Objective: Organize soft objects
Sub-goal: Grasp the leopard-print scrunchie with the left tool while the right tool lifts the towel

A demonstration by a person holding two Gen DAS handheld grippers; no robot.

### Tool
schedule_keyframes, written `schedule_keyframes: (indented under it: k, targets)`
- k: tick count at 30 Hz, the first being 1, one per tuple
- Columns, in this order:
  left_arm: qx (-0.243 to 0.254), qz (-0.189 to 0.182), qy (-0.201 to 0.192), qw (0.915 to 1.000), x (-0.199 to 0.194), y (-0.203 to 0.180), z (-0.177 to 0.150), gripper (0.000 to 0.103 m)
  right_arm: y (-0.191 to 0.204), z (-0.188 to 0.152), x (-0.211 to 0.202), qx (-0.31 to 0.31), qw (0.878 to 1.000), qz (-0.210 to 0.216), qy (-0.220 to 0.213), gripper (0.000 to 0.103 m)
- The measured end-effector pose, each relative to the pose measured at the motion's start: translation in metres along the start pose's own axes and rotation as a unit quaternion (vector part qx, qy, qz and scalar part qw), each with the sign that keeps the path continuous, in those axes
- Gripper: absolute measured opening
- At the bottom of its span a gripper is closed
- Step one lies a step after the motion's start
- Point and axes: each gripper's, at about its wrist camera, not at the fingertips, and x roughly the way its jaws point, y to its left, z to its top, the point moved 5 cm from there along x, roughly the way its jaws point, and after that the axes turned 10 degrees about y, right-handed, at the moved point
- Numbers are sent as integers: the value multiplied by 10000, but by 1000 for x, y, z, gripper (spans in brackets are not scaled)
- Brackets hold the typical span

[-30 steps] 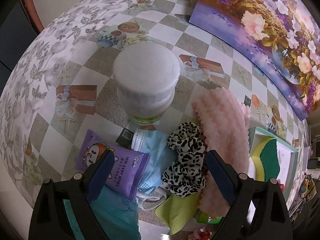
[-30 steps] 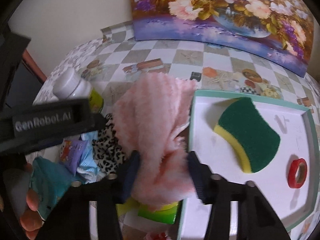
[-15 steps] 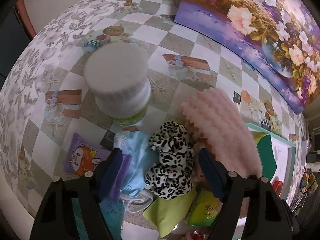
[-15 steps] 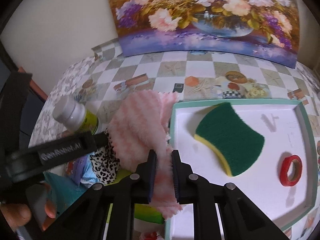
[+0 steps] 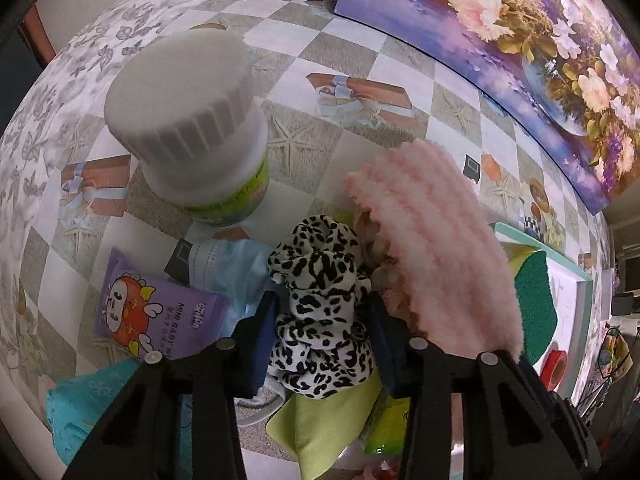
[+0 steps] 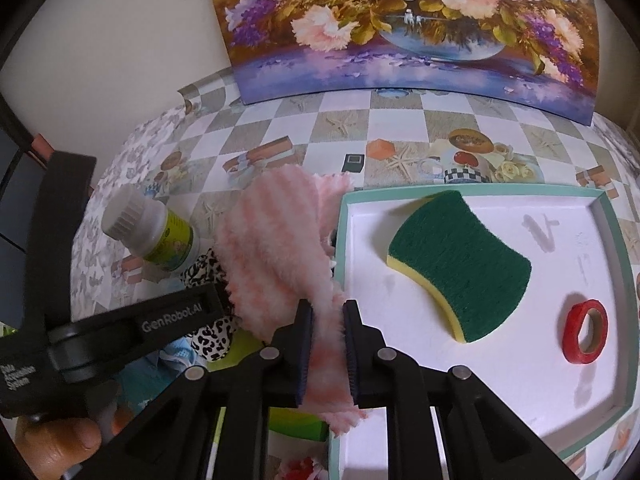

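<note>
A leopard-print scrunchie (image 5: 320,280) lies in a heap of soft things on the checked tablecloth. My left gripper (image 5: 322,316) points down over it, its jaws closing, and both pads touch the scrunchie's sides. My right gripper (image 6: 325,320) is shut on a pink fluffy cloth (image 6: 272,248), which hangs at the left rim of the teal-edged white tray (image 6: 616,240). In the left wrist view the same pink cloth (image 5: 432,248) rises to the right of the scrunchie. A green and yellow sponge (image 6: 460,264) lies in the tray.
A white-capped bottle (image 5: 188,120) stands just behind the heap. A purple baby-wipes pack (image 5: 152,316), a blue mask (image 5: 232,268), a lime cloth (image 5: 324,420) and a teal item (image 5: 88,404) lie around the scrunchie. A red tape roll (image 6: 584,332) sits in the tray. A flower painting (image 6: 400,28) leans behind.
My left gripper slid right off the wipes pack and its jaws narrowed onto the scrunchie. My right gripper closed on the pink cloth and has raised it a little.
</note>
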Motion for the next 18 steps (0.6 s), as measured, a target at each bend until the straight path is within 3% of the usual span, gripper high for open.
schedule_keyframes:
  k: [5, 12, 18]
  targets:
    - [29, -78, -83, 9999, -5, 0, -1, 32, 4, 1, -6, -32, 10000, 35, -74, 16]
    - [-39, -143, -193, 9997, -13, 6, -2, 27, 3, 4, -19, 21, 9996, 115, -274, 16]
    - [-68, -229, -524, 9983, -40, 10, -2, 26, 5, 9, -40, 34, 9977, 289, -606, 14]
